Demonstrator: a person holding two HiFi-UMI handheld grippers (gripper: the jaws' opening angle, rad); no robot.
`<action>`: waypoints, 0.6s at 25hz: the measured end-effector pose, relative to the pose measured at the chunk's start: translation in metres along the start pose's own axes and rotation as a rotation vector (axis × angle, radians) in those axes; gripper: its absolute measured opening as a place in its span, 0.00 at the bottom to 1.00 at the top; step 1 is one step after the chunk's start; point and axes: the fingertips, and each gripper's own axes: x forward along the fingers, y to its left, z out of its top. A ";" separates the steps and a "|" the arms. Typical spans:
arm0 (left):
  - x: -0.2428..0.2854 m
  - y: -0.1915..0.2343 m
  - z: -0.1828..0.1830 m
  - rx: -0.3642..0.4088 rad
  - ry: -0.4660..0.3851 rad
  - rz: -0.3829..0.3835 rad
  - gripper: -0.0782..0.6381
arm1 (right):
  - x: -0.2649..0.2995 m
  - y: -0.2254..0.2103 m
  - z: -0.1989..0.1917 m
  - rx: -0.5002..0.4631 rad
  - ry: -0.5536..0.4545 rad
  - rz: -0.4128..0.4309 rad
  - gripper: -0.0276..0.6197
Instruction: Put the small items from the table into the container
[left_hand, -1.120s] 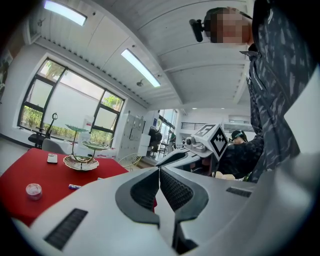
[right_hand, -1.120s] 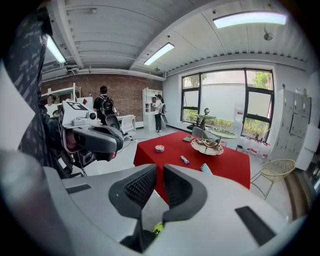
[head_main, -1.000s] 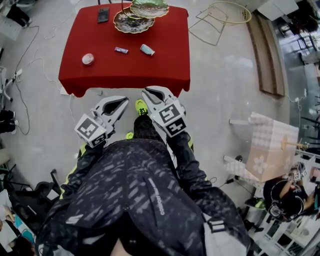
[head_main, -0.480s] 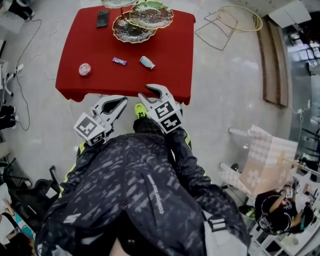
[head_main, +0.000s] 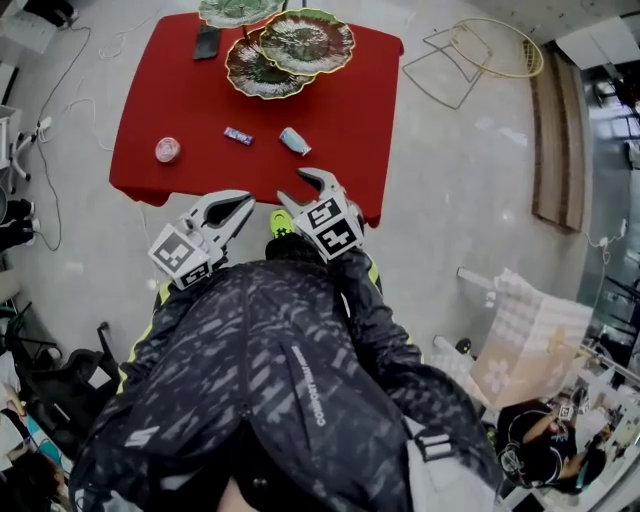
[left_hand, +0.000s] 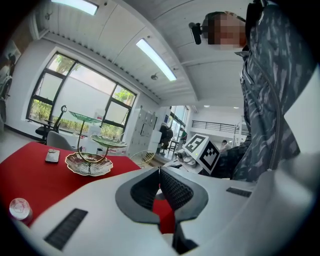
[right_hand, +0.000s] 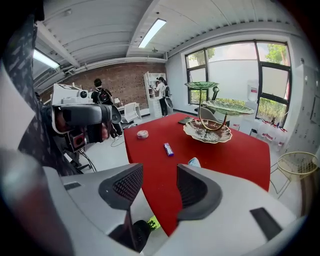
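The red bench (head_main: 340, 150) carries a tiered dish stand (head_main: 265, 70). 3 small items lie on the person's side of the stand: a pale blue tube (head_main: 294, 141) closest, a wrapped candy (head_main: 238, 136) beside it, and a round tin (head_main: 167, 150) farthest left. The left hand-held gripper (head_main: 243, 205) has its jaws pressed together with nothing between them. The right hand-held gripper (head_main: 303, 185) is opening, also empty. Both are well apart from the stand.

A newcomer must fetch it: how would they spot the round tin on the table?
Start at the red-covered table. Of three small items across its near half, the round tin is leftmost in the head view. It alone is a pinkish disc; its neighbours are a purple wrapped bar and a blue packet.
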 end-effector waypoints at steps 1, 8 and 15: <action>0.003 0.004 0.000 -0.004 0.000 0.007 0.13 | 0.004 -0.005 -0.002 0.003 0.007 0.005 0.35; 0.017 0.028 0.003 -0.016 0.003 0.050 0.13 | 0.030 -0.032 -0.017 0.016 0.054 0.025 0.43; 0.031 0.044 0.001 -0.036 0.004 0.077 0.13 | 0.054 -0.060 -0.031 0.029 0.098 0.027 0.48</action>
